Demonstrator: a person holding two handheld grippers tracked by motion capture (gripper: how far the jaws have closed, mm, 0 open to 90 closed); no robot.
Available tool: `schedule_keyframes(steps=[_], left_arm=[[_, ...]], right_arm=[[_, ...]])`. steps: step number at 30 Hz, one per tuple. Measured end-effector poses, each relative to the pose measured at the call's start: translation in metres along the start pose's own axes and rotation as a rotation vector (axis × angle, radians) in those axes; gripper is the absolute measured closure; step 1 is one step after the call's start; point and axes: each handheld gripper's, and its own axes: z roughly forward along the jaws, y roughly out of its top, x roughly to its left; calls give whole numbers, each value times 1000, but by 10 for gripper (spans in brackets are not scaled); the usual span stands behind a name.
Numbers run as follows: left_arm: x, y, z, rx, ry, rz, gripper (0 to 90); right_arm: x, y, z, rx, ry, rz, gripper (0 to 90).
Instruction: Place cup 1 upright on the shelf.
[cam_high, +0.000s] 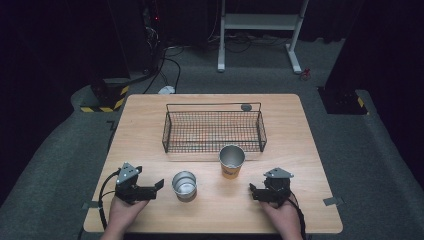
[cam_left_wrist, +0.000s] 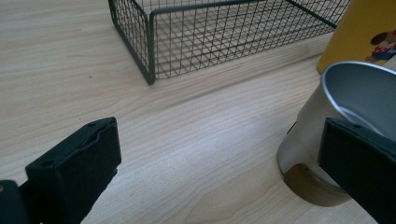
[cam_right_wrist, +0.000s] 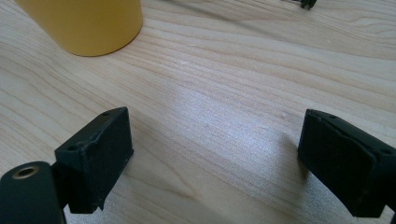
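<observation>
A steel cup (cam_high: 184, 185) stands upright and empty on the wooden table, just right of my left gripper (cam_high: 156, 188). In the left gripper view my left gripper (cam_left_wrist: 219, 158) is open wide over bare wood; the steel cup (cam_left_wrist: 364, 88) sits beside and partly behind the right-hand jaw, not pinched. A yellow cup (cam_high: 232, 161) with a metal inside stands in front of the wire basket (cam_high: 213, 106). My right gripper (cam_high: 254, 192) rests low to its right. The right gripper view shows that gripper (cam_right_wrist: 215, 149) open with nothing between the jaws, and the yellow cup (cam_right_wrist: 88, 23) ahead to the left.
The black wire basket (cam_left_wrist: 149, 46) holds nothing and takes up the table's middle back. A small grey disc (cam_high: 246, 107) lies by its far rim. The table's front edge (cam_high: 215, 231) runs just under both hands.
</observation>
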Motion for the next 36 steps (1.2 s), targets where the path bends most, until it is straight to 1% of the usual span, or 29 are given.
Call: schedule_keyframes(steps=[1, 5, 9, 11, 12, 15, 18, 21, 23, 25, 28, 29, 34, 36], left_arm=[[-1, 1, -1, -7, -3, 0, 2], [-6, 4, 0, -12, -10, 14, 2], [-12, 8, -1, -30, -39, 8, 2], [-16, 10, -2, -38, -45, 13, 2], [-17, 11, -2, -37, -49, 20, 2], [-22, 13, -2, -43, -73, 21, 2], [-26, 15, -1, -44, -80, 33, 2], [-29, 16, -1, -51, -95, 33, 2], [-32, 16, 0, -51, -97, 43, 2], [-36, 17, 1, -53, -109, 49, 2], [-41, 17, 2, -51, -126, 57, 2], [-43, 17, 2, -46, -132, 67, 2], [-50, 14, 5, -45, -164, 76, 2], [-53, 14, 6, -46, -170, 87, 2]], right_arm=[[0, 0, 0, 0, 0, 0, 96], [0, 0, 0, 0, 0, 0, 96], [0, 0, 0, 0, 0, 0, 96], [0, 0, 0, 0, 0, 0, 96], [0, 0, 0, 0, 0, 0, 96], [0, 0, 0, 0, 0, 0, 95], [0, 0, 0, 0, 0, 0, 96], [0, 0, 0, 0, 0, 0, 96], [0, 0, 0, 0, 0, 0, 96], [0, 0, 0, 0, 0, 0, 96], [0, 0, 0, 0, 0, 0, 96], [0, 0, 0, 0, 0, 0, 95], [0, 0, 0, 0, 0, 0, 96], [0, 0, 0, 0, 0, 0, 96]])
